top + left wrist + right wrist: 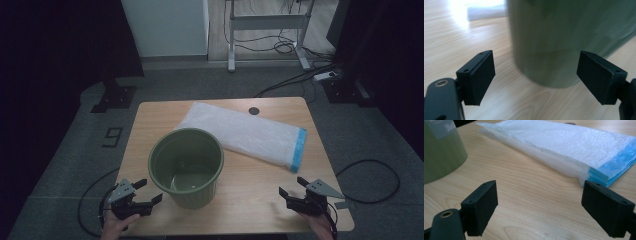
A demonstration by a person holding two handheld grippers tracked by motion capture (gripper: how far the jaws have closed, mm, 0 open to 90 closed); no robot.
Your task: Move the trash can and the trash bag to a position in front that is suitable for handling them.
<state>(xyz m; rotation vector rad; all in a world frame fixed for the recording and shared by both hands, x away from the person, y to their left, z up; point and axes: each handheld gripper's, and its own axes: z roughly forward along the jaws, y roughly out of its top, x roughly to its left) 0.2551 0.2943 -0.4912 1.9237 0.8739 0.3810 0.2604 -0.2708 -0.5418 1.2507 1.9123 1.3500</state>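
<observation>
Just ahead of left hand-held gripper (141, 193), green bin (186, 167), jaws wide, empty

A light wooden table (150, 112) stands on grey carpet (75, 145), with a white desk frame (267, 22) and a white cabinet (165, 27) beyond its far edge and black cables (295, 77) trailing across the floor to the frame's right.

Bin (186, 167) olive green w/ a pale grey label near its rim, bag stack (248, 132) translucent white w/ a light-blue band along one end, table (260, 192) light wood grain, both grippers (141, 195) (294, 190) black w/ grey top plates, floor dark grey
</observation>
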